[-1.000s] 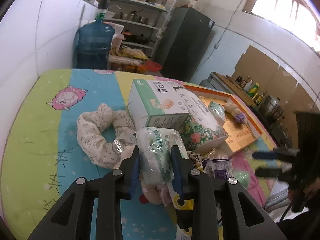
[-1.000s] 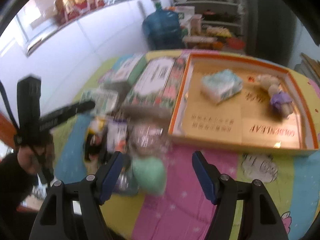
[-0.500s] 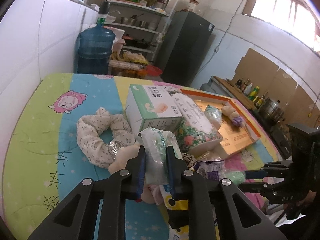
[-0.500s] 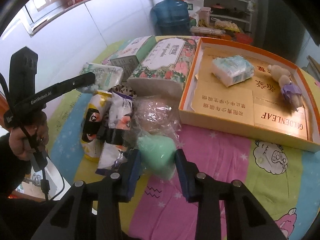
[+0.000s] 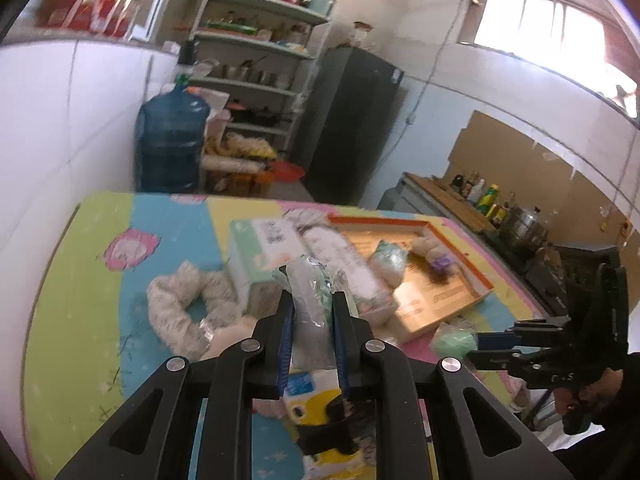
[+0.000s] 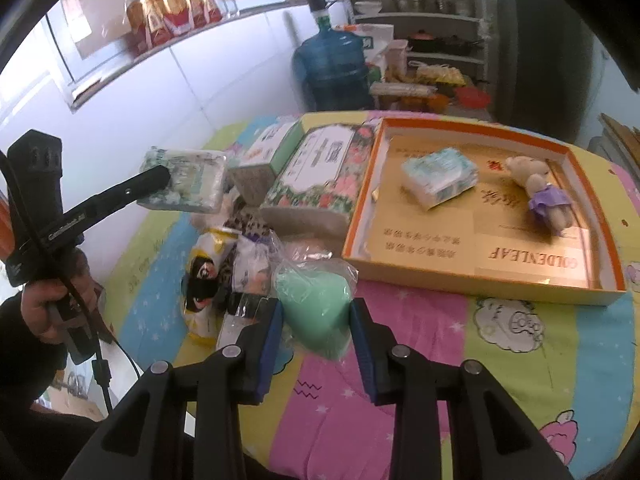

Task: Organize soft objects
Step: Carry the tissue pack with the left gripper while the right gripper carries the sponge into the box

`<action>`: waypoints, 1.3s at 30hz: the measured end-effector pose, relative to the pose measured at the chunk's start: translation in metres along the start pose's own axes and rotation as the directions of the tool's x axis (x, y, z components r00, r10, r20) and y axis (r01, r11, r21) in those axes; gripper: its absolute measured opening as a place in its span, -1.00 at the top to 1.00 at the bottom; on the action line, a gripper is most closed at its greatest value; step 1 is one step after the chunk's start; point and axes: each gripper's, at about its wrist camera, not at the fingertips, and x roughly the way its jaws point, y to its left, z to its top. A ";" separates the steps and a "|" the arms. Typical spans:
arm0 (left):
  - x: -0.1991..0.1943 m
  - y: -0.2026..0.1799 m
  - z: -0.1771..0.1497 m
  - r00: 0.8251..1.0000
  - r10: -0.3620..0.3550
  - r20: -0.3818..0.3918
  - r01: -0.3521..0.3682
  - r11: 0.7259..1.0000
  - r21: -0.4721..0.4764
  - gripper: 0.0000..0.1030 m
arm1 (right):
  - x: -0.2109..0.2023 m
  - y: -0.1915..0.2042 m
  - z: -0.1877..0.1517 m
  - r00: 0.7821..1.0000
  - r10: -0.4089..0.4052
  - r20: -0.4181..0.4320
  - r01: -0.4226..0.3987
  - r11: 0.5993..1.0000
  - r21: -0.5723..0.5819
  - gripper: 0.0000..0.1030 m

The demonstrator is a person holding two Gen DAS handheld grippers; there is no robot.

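tissue pack (image 5: 310, 300) now higher, between left hand-held gripper (image 5: 311, 334) fingers

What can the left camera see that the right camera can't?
Only the left wrist view shows the speckled fabric ring, the window and the counter with bottles.

Only the right wrist view shows the red packets on the ledge and the black-and-yellow pouch in full.

Both show the orange box, the little bear inside it, the blue water jug, the left gripper holding a tissue pack, and the right gripper holding a green sponge.
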 end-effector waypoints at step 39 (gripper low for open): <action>0.182 -0.171 0.034 0.951 -0.211 -0.226 0.223 0.974 0.028 0.65 | -0.047 -0.192 0.027 0.940 -0.317 0.125 0.283 0.931 0.229 0.31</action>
